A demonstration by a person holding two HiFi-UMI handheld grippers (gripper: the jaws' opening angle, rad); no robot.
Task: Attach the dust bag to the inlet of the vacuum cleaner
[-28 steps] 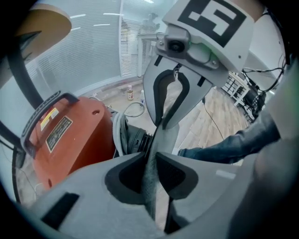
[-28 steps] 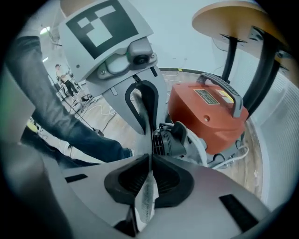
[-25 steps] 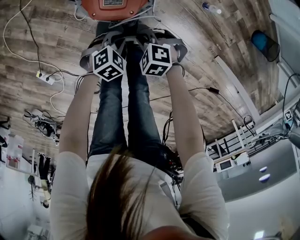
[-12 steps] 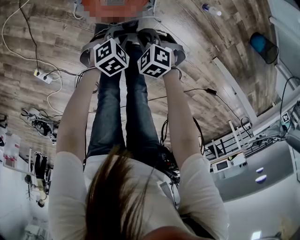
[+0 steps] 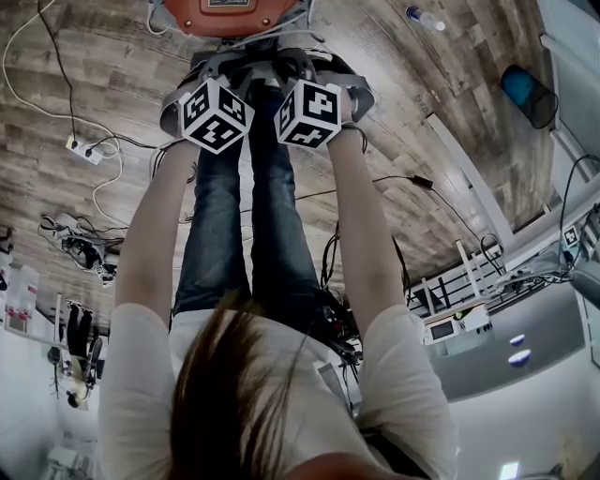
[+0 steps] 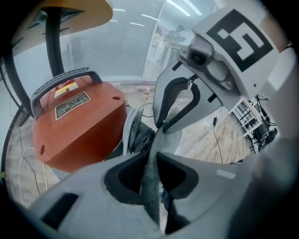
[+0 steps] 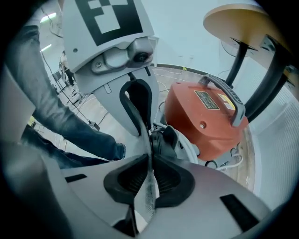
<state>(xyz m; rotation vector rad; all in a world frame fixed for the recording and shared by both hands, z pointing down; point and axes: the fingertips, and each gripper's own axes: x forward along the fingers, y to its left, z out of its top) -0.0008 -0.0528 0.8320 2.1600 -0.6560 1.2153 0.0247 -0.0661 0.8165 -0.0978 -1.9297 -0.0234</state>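
Observation:
The red vacuum cleaner (image 6: pixel 79 126) (image 7: pixel 210 121) stands on the wood floor, at the top edge of the head view (image 5: pixel 225 14). Its black round inlet (image 6: pixel 140 135) (image 7: pixel 163 140) faces both grippers. The grey fabric dust bag (image 6: pixel 150 191) (image 7: pixel 147 196) hangs between the two grippers, just in front of the inlet. My left gripper (image 6: pixel 150 161) pinches one edge of the bag. My right gripper (image 7: pixel 150 163) pinches the other edge; its jaws are opening, with the bag still between the pads. Each gripper shows in the other's view, close by. Whether the bag touches the inlet is hidden.
A round table (image 6: pixel 56 37) (image 7: pixel 243 23) on a black post stands over the vacuum. The person's legs in jeans (image 5: pixel 253 216) are right behind the grippers. A white power strip (image 5: pixel 84 150) with cables lies on the floor at left, more cables at right.
The left gripper's marker cube has rolled a little. Both grippers stay where they were, by the vacuum, with the bag in them.

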